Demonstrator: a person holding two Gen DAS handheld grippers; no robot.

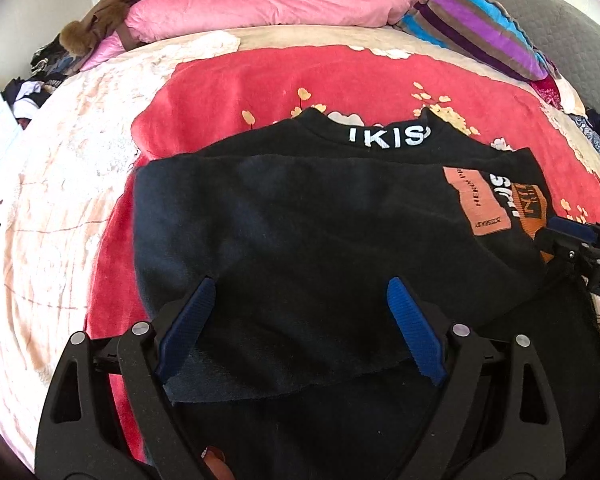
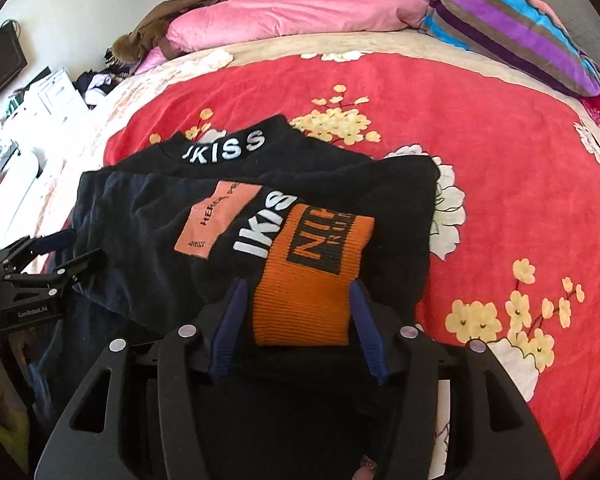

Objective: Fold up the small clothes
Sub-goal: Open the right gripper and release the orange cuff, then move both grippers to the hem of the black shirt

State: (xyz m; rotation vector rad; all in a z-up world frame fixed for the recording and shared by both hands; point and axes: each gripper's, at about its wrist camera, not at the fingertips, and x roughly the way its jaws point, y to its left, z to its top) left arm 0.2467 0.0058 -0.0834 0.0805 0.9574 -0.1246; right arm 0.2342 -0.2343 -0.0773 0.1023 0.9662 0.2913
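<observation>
Centrally, black sweater [image 1: 300, 220], folded, flat on red blanket [image 1: 220, 80]. Left gripper [image 1: 300, 332]: tilted down over sweater's near hem, jaws wide apart. Right gripper [image 2: 300, 328]: tilted down, jaws apart, straddling sweater's orange cuff [image 2: 312, 276], pads not pressing.

Black sweater [image 2: 148, 216] (orange cuff [image 2: 312, 276]) on red floral blanket [image 2: 480, 128]
</observation>
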